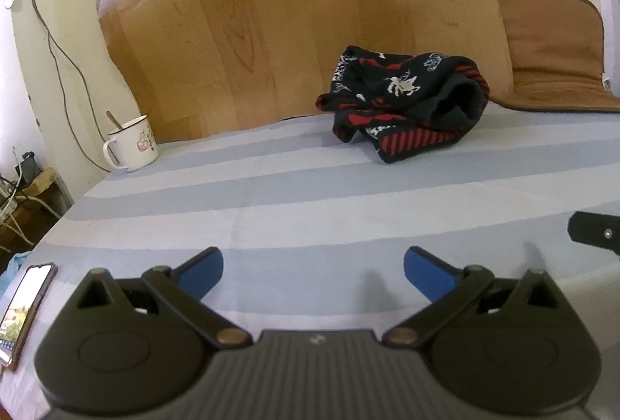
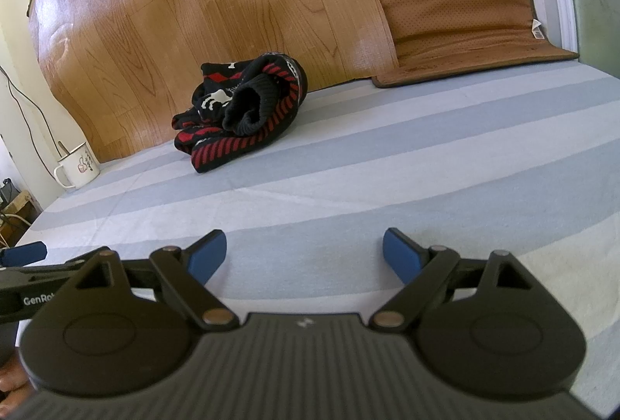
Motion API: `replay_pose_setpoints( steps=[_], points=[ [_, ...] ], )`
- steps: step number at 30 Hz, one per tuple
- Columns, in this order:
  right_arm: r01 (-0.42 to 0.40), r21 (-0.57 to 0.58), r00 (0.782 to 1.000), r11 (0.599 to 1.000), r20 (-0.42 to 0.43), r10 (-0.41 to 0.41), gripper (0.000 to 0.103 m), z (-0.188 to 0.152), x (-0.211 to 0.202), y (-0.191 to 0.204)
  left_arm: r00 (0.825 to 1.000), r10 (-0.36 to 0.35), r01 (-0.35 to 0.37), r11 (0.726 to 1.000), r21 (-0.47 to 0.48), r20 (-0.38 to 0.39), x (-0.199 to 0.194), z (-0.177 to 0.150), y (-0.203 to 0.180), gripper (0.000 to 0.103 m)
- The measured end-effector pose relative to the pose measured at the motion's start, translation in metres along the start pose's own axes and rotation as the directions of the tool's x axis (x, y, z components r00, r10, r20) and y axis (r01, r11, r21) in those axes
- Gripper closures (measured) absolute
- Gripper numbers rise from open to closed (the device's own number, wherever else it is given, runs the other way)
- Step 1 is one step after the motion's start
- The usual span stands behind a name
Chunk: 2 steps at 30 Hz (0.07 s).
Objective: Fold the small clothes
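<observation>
Nearest, the left gripper and the right gripper both hang over the striped sheet with jaws spread wide and nothing between them. Farther back, well apart from both, the black-and-red knitted sweater lies crumpled on the sheet against the wood-patterned board, with a white mug off to its left.

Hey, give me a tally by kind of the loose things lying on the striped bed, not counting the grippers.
Knitted garments: 1, the crumpled black-and-red sweater
Mugs: 1, the white mug with a utensil standing in it
Phones: 1, the phone at the bed's left edge
Cushions: 1, the brown seat cushion propped at the wall
Total: 4
</observation>
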State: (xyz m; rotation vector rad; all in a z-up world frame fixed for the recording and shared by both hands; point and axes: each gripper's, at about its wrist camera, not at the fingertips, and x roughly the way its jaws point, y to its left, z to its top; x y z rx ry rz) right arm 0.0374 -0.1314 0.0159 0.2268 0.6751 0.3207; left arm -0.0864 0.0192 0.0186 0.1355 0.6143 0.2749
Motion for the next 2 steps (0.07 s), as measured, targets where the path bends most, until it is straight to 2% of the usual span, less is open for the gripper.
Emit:
replay_pose_setpoints(
  steps=[2],
  points=[
    [0.0, 0.0, 1.0, 1.0, 0.0, 0.0, 0.013, 0.0, -0.0001, 0.0, 1.0, -0.007, 0.007, 1.0, -0.001, -0.003, 0.0007, 0.0011, -0.0002, 0.0]
  ],
)
